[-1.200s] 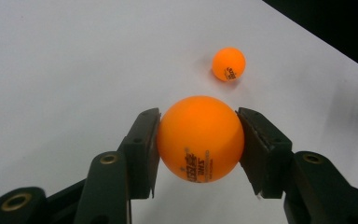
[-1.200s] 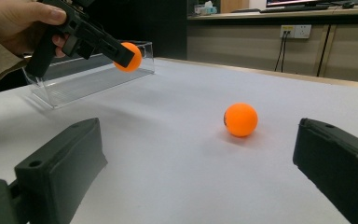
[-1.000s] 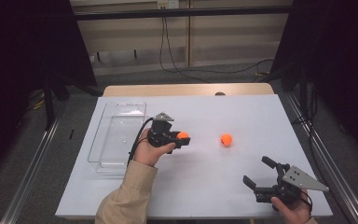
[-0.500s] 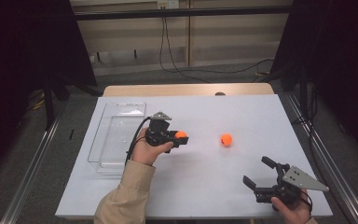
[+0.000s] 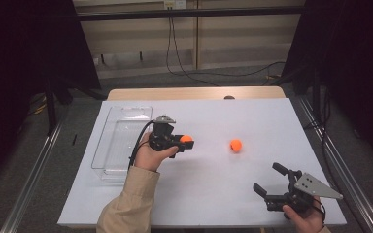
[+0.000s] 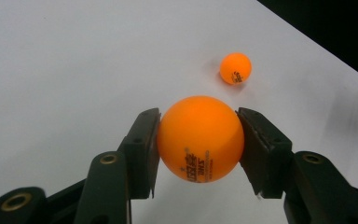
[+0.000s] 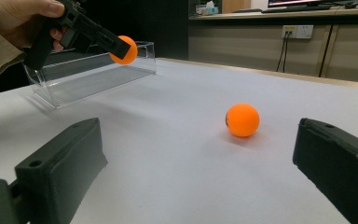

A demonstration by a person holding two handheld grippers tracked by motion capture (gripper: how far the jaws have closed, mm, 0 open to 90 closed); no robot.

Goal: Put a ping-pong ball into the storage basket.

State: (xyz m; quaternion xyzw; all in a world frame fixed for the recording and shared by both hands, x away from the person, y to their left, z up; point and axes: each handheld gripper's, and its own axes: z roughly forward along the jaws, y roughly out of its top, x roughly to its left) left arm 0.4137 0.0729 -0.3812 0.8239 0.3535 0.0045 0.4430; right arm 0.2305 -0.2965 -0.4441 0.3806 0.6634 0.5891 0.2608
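My left gripper (image 5: 185, 142) is shut on an orange ball (image 5: 186, 139), held a little above the white table (image 5: 209, 194) right of the clear tray. In the left gripper view both pads press the held ball (image 6: 200, 138). A second orange ball (image 5: 236, 145) lies on the table to the right of it; the same loose ball (image 6: 236, 68) sits beyond the jaws, and the loose ball (image 7: 243, 120) lies ahead between my right jaws. My right gripper (image 5: 269, 180) rests near the front right edge, open and holding nothing.
A clear plastic tray (image 5: 119, 141) stands on the table's left side, just left of the left hand. The clear tray (image 7: 93, 70) shows behind the left gripper (image 7: 121, 49) in the right gripper view. Dark floor and cables lie beyond the table's far edge.
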